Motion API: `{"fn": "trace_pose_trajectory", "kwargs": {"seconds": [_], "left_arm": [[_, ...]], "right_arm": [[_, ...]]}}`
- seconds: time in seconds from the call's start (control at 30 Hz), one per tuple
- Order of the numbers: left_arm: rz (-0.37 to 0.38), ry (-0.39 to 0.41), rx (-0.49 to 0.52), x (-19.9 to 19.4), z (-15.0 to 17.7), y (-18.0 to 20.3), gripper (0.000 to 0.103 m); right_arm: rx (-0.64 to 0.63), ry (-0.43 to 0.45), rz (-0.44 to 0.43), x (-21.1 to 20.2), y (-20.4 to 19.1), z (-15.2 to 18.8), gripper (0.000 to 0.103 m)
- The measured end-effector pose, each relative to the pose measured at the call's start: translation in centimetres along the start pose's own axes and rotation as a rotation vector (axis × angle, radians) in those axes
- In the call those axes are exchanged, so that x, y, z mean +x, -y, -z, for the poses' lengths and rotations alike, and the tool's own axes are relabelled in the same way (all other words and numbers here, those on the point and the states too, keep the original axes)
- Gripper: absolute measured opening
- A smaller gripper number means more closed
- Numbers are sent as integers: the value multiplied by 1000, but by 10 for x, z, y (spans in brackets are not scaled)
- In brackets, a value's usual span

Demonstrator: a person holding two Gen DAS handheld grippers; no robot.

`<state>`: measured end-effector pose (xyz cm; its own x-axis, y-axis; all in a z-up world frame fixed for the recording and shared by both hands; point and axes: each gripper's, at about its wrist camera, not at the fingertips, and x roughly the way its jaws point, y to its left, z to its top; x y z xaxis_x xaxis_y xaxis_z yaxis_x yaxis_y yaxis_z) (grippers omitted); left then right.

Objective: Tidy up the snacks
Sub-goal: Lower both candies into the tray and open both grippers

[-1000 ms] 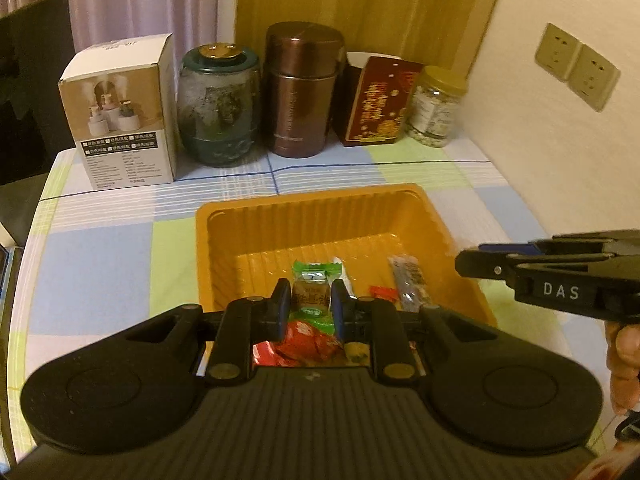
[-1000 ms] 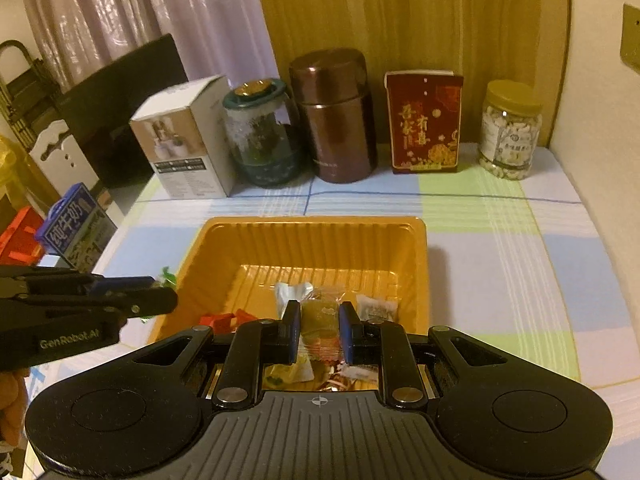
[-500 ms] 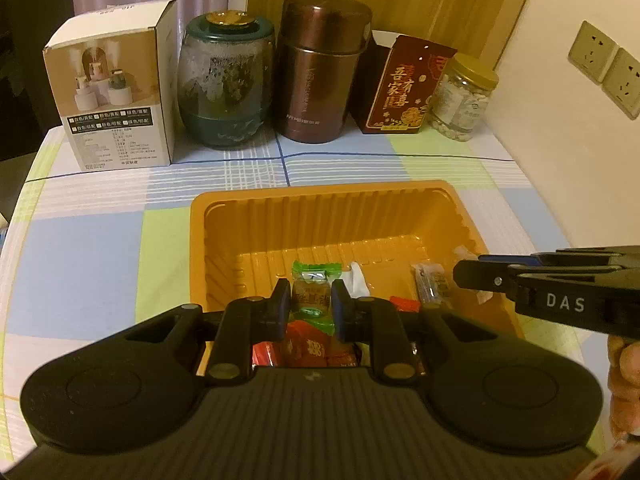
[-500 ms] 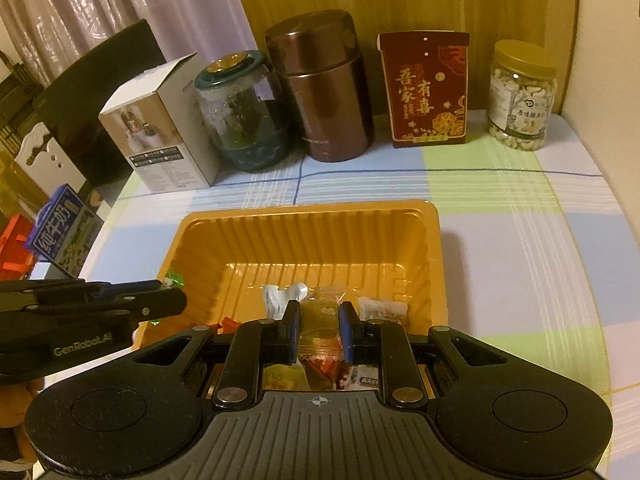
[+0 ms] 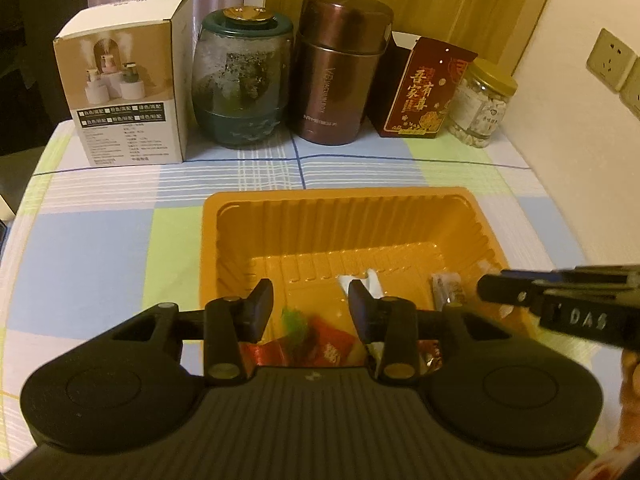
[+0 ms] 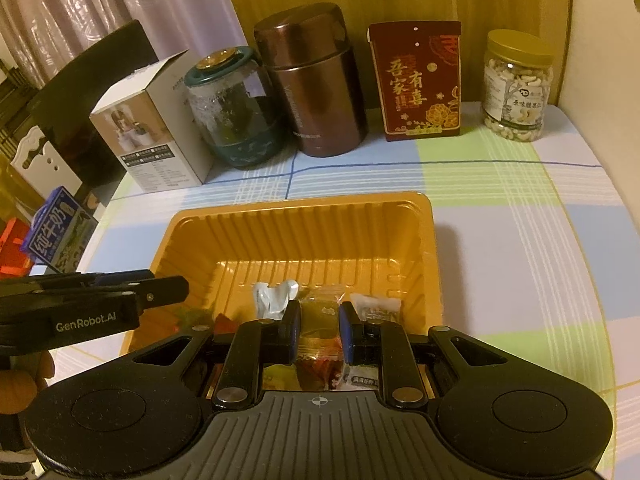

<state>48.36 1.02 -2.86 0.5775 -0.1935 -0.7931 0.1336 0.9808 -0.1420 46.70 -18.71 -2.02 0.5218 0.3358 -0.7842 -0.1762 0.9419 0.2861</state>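
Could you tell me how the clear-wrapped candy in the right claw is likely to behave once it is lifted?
The candy looks small, so probably light. Its clear wrapper seems crinkly and glossy, so it may slip or twist between the right claw fingers. The block inside looks firm, so it likely won't flop.

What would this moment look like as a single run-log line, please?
left gripper: open above tray | right gripper: shut on clear-wrapped snack | orange tray: holds several wrapped snacks
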Motion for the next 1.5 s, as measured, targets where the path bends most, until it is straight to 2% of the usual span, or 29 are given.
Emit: {"fn": "trace_pose_trajectory", "kwargs": {"seconds": [0.4,0.57,0.93,1.27,1.3,1.37,1.4,1.5], "left_arm": [[-27,-8,41,-10,7,-2,39],[-25,-6,48,-11,8,-1,42],[-20,-6,47,-9,10,-1,43],[-17,0,49,-8,12,-1,45],[-20,2,50,-8,12,-1,46],[-22,3,51,-9,13,-1,47],[-24,4,52,-9,13,0,48],[-30,3,55,-10,15,0,54]], "right_arm": [[10,6,-21,-5,-8,-6,21],[6,10,-20,-4,-12,-8,21],[4,13,-7,-1,-13,-9,21],[16,46,-36,-1,-11,-11,21],[20,56,-51,-1,-10,-12,22],[54,67,-56,-1,-7,-12,41],[73,80,-61,-2,-4,-12,54],[113,91,-67,-4,4,-13,56]]}}
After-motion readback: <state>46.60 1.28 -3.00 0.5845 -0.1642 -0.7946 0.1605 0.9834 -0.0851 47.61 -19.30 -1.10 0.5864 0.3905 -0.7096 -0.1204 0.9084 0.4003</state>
